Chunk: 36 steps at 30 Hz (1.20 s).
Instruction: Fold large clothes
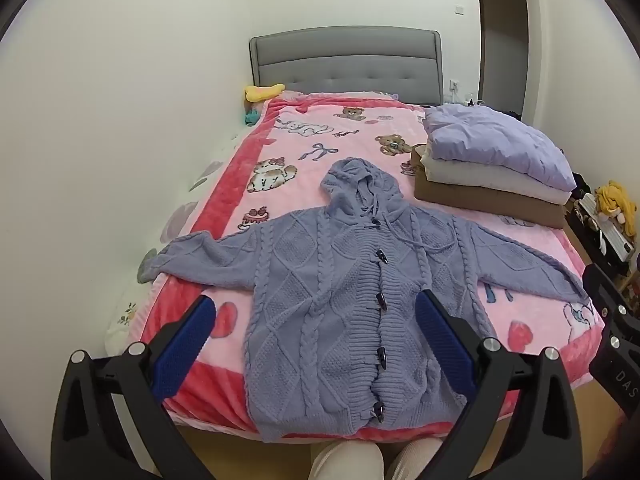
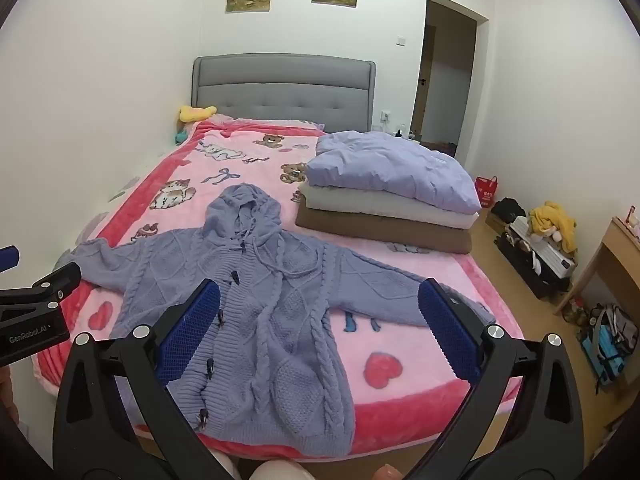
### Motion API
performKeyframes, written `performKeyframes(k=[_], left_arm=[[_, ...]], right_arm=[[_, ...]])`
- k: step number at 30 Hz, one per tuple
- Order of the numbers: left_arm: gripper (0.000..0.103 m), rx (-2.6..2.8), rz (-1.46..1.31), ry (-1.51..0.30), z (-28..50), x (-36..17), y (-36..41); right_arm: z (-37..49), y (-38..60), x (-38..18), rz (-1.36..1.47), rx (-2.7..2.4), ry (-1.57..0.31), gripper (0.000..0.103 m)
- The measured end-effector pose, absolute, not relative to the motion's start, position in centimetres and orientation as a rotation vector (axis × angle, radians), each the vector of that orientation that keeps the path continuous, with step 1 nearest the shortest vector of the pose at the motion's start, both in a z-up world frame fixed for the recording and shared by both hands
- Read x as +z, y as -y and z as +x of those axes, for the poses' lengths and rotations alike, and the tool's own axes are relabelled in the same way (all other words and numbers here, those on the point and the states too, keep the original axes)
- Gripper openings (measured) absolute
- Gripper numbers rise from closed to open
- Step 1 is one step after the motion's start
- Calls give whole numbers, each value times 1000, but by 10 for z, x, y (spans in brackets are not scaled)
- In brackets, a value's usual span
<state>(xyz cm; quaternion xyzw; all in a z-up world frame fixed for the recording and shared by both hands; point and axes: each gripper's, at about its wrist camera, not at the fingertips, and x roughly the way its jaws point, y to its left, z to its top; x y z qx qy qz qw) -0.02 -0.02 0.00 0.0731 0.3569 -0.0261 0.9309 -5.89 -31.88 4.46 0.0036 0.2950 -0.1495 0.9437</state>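
Observation:
A purple-blue cable-knit hooded cardigan [image 1: 328,280] [image 2: 256,292] with dark toggle buttons lies flat, front up, on the pink blanket [image 1: 360,128] [image 2: 400,344]. Both sleeves are spread wide and the hood points toward the headboard. Its hem reaches the foot edge of the bed. My left gripper [image 1: 316,320] hovers above the cardigan's lower half, open, nothing between its blue pads. My right gripper [image 2: 320,304] hangs over the cardigan's right side, open and empty. Each gripper shows at the edge of the other's view: the right gripper [image 1: 612,320] and the left gripper [image 2: 36,308].
A stack of folded clothes [image 1: 496,164] [image 2: 388,196], lilac on white on brown, sits on the bed's right side. A grey headboard [image 1: 348,60] stands at the far end, a wall on the left. Bags, a suitcase and a wooden desk [image 2: 608,256] line the floor at right. A person's knees [image 1: 348,460] are below.

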Motion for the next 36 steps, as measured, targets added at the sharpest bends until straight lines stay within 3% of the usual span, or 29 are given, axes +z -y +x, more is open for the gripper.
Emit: performKeyframes(k=[36], left_arm=[[98, -66, 144, -756, -1, -4, 2]], right_arm=[[-60, 326, 48, 104, -278, -596, 95]])
